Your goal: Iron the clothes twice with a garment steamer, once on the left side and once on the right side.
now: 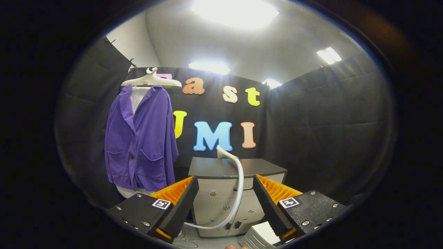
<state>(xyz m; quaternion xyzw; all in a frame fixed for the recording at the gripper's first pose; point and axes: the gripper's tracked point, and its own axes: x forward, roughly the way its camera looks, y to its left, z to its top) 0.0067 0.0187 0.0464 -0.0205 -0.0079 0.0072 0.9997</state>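
A purple jacket point(140, 138) hangs on a pale hanger point(151, 81) against the booth wall, well beyond and to the left of my fingers. The steamer's pale head point(223, 153) lies on top of a cabinet point(235, 167) straight ahead. Its hose point(239, 186) curves down the cabinet front and loops toward the floor between my fingers. My gripper point(225, 188) is open, with nothing between its fingers, a good way short of the steamer head.
The cabinet has a dark top and pale drawer fronts point(221, 204). A white ribbed unit point(259, 235) sits on the floor just below my right finger. Black cloth walls close in on the left, back and right.
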